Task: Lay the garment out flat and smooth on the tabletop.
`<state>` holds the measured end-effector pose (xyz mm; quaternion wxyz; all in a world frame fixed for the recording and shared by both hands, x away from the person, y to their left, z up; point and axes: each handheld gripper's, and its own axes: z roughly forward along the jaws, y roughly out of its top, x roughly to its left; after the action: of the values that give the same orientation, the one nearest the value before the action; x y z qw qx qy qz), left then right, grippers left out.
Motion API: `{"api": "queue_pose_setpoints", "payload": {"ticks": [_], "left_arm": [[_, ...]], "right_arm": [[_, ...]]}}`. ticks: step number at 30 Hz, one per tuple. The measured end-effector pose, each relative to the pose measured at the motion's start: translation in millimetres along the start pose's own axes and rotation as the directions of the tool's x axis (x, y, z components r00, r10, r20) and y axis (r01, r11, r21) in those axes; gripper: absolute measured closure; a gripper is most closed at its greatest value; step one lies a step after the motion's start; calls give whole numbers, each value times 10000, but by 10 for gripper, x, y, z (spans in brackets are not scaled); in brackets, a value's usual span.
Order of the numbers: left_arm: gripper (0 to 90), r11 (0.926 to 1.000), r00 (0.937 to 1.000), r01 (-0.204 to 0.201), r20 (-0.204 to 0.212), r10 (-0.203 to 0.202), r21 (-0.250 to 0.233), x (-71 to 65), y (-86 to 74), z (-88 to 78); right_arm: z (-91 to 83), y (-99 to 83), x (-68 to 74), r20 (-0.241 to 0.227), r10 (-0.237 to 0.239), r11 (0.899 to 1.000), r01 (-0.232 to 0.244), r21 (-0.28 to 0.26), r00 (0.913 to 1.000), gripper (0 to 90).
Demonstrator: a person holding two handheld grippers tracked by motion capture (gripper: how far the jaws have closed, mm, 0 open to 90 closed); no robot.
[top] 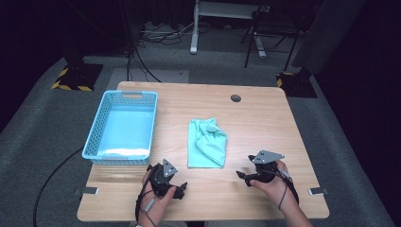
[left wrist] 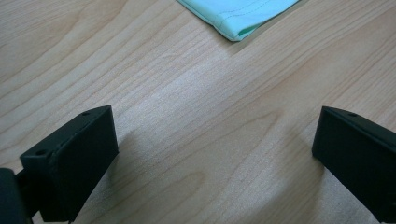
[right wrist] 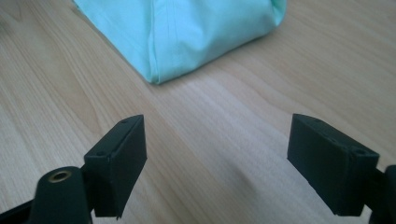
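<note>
I have both sets of jaws spread with bare desk (top: 265,118) between them: left gripper (left wrist: 215,154) and right gripper (right wrist: 217,158) sit near the front edge. The folded mint cloth (top: 207,143) lies mid-desk between them, untouched; blue basket (top: 94,137) at the left edge.

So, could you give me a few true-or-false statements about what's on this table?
1. The cloth lies folded on the table. True.
2. The cloth is inside the basket. False: it lies on the table to the basket's right.
3. The left gripper grips the cloth. False: its jaws stand open over bare wood.
4. The right gripper is open with nothing between its jaws. True.
5. The basket is red. False: it is blue.
</note>
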<state>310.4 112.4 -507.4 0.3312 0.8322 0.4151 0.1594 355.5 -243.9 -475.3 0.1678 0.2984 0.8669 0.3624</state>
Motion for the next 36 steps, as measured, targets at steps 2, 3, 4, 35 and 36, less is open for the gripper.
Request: {"api": "queue_pose_setpoints", "payload": {"ticks": [2,3,4,35,36], "left_arm": [[0,10000,10000,-16,0,16,-3,3,0,0],[0,10000,10000,-19,5,19,-5,4,0,0],[0,10000,10000,-25,9,25,0,5,-1,0],[0,9999,9999,-144,75,143,21,45,5,1],[0,9999,9999,-122,79,122,17,44,4,2]], "right_arm": [[-7,27,-4,29,-13,10000,13,-64,10000,202],[-12,52,-8,35,-19,9999,20,-146,10000,202],[-18,76,-13,14,-29,9998,29,-182,10000,202],[-20,931,-202,37,-994,9908,993,-921,9950,232],[-12,949,-210,40,-906,9921,906,-867,9959,232]]}}
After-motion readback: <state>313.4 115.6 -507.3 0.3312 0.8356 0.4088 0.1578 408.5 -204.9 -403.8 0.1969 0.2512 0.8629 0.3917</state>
